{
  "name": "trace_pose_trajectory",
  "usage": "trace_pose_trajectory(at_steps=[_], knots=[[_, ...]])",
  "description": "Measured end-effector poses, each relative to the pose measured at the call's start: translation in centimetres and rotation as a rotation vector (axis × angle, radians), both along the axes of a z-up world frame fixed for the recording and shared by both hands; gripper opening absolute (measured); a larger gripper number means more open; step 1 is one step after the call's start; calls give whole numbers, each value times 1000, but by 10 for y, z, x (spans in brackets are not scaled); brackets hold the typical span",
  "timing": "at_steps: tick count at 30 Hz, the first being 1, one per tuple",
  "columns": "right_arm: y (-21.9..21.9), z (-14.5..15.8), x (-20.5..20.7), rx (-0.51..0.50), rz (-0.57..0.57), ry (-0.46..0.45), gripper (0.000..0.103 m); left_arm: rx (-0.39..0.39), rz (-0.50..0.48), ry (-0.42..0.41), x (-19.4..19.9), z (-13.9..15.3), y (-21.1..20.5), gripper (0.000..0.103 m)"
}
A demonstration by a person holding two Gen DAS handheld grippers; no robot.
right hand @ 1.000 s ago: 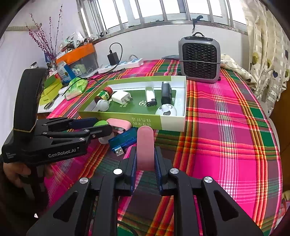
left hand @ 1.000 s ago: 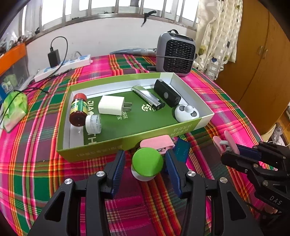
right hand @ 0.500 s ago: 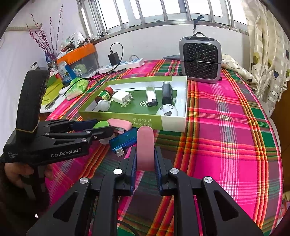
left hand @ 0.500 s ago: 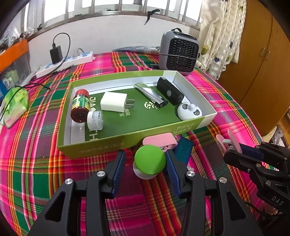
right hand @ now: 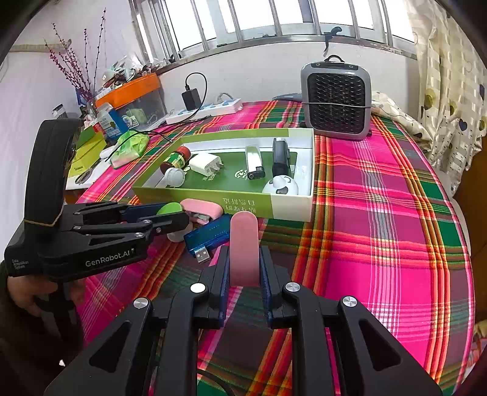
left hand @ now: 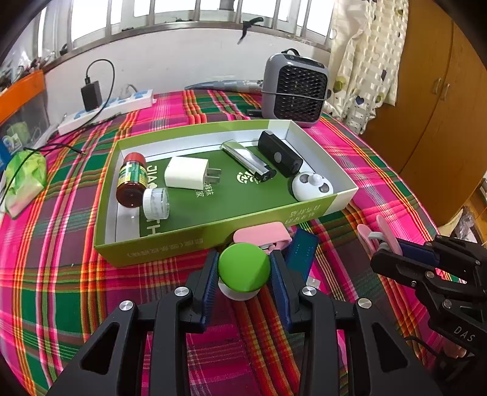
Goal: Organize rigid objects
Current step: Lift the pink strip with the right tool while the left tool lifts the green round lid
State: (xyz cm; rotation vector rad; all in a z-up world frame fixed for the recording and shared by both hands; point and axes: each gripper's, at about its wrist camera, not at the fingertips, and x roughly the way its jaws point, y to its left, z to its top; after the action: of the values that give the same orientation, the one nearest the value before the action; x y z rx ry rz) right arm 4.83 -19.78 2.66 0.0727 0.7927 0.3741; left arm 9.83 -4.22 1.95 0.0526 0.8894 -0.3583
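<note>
**Plaid-covered table by barred window: contents and grippers**

Room: white wall under a barred window (right hand: 274, 18); patterned curtain (left hand: 365, 61) and wooden cabinet (left hand: 441, 100) to the right; cluttered side shelf with an orange bin (right hand: 131, 88) and dried branches (right hand: 76, 67) to the left.

Surface: table under a pink, green and red plaid cloth (right hand: 380, 228). At its far edge, a grey fan heater (left hand: 295, 91), a white power strip (left hand: 106, 109) with a black adapter (left hand: 91, 94) plugged in, and a crumpled green bag (left hand: 26, 176).

Green tray (left hand: 194, 240), centre: red-capped bottle (left hand: 132, 179) lying on its side, clear small jar (left hand: 155, 202) touching it, white charger (left hand: 187, 173), silver lighter (left hand: 248, 161), black device (left hand: 280, 153), white panda-faced item (left hand: 312, 190) in the near right corner.

Outside the tray, against its near wall: pink case (left hand: 261, 233), blue USB stick (left hand: 301, 251).

Left gripper (left hand: 243, 275): fingers closed against both sides of a green-lidded jar (left hand: 243, 268), which sits just before the tray's near wall.

Right gripper (right hand: 243, 271): clamped on a pink clip (right hand: 243, 246), held upright near the USB stick, clear of the tray.
</note>
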Motion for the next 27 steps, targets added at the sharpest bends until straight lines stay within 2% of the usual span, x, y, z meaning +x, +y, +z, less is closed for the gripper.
trace_pose_trajectory(at_steps=[27], knots=[[0, 6, -3, -1, 1, -17, 19, -11, -9, -37, -13, 15, 4, 33]])
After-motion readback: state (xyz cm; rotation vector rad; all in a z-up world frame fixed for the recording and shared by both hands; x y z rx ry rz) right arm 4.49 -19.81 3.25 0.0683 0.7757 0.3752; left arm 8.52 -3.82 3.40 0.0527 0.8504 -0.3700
